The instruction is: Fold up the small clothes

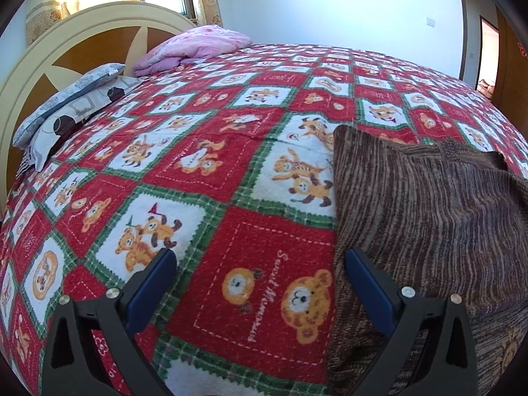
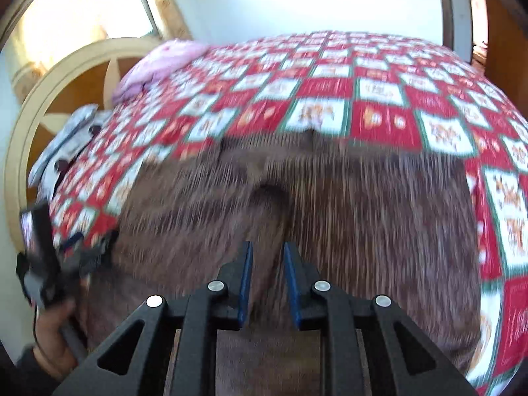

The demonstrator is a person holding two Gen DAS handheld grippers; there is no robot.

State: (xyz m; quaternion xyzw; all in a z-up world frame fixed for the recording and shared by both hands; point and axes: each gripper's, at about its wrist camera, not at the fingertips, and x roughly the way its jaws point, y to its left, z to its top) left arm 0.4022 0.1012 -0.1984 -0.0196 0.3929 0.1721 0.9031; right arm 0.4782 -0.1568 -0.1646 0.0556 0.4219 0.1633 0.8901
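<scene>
A brown striped knit garment (image 1: 429, 214) lies spread on the bed's red, white and green bear blanket (image 1: 214, 165). My left gripper (image 1: 260, 253) hangs open above the blanket with nothing between its fingers; its right finger (image 1: 369, 283) is at the garment's left edge. In the blurred right wrist view the garment (image 2: 363, 214) fills the middle, with a raised crease running away from my right gripper (image 2: 268, 245). That gripper hovers over the cloth with its jaws a narrow gap apart, and only fabric shows through the gap. A hand (image 2: 52, 330) holds the left gripper (image 2: 76, 247) at the garment's left side.
A cream and wood headboard (image 1: 66, 52) stands at the left. A pink pillow (image 1: 194, 46) and a grey patterned pillow (image 1: 76, 105) lie against it. A wooden door (image 1: 508, 66) is at the far right, beyond the bed's edge.
</scene>
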